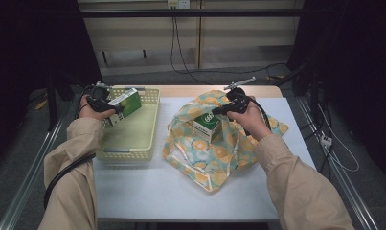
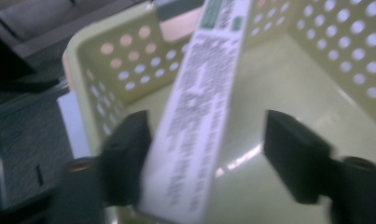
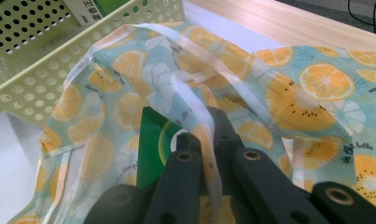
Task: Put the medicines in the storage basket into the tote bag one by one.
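Presently, high view, left of centre: pale yellow perforated plastic basket [image 1: 133, 136] on the white-topped bench [image 1: 181, 191]. Above its upper left corner the left gripper [image 1: 115, 108] meets a green-and-white printed carton [image 1: 125, 105], tilted over the basket's interior.

Left gripper view: the same carton [image 2: 195, 116] appears as a long white panel of blurred print running diagonally through mid-frame. The jaws stand apart; the left-of-frame jaw touches the carton, the right-of-frame jaw is clear of it with basket floor [image 2: 288, 93] showing in the gap. Whether the carton is carried cannot be told.

High view, centre: light blue fabric bag with orange-slice print [image 1: 214, 148], lying open on the bench just beside the basket. A second green-and-white carton [image 1: 206, 126] stands inside its mouth. The right gripper [image 1: 218, 110] is at the bag's upper edge.

Right gripper view: jaws together, clamped on the bag's white strap [image 3: 195, 107]; green carton corner [image 3: 153, 144] at lower centre; basket wall [image 3: 59, 65] at upper left.
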{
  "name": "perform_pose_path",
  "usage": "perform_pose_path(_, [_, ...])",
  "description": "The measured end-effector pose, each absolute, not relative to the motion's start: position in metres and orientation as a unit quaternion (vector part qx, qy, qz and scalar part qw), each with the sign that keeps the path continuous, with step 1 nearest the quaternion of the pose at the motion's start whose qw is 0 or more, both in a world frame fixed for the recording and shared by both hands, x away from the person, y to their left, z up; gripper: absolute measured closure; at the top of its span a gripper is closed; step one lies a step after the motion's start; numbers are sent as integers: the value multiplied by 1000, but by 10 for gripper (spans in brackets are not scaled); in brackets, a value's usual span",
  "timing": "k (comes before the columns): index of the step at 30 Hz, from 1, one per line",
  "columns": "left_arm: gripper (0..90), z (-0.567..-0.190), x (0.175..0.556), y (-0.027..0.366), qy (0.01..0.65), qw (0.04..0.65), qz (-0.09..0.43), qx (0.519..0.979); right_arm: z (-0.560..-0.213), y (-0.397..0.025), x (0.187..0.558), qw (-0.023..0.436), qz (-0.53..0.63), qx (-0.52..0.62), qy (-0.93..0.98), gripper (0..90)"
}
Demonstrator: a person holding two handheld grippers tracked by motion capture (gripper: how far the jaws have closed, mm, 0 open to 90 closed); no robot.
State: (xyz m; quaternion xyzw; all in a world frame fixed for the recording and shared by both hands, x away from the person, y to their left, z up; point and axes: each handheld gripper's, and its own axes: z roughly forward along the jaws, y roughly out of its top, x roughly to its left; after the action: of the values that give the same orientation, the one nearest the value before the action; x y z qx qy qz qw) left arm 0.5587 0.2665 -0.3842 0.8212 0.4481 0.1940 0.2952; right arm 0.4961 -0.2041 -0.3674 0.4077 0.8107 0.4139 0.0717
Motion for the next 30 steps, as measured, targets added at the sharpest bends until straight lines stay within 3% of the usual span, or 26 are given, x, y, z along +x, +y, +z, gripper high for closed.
perform_pose_path(1, [528,-384,558,266,455,293,193,818,-367,-204,496,72,413,408,811,900])
perform_pose_path(5, [626,-380,554,262,465,283,183,819,-366,-205,495,76,409,411,812,900])
perform_pose_path(15, [632,-343,532,245,476,324,131,807,-359,-209,491,84,413,412,808,900])
perform_pose_path(30, [632,-288,495,203,385,387,85,833,-362,-210,492,85,414,416,805,900])
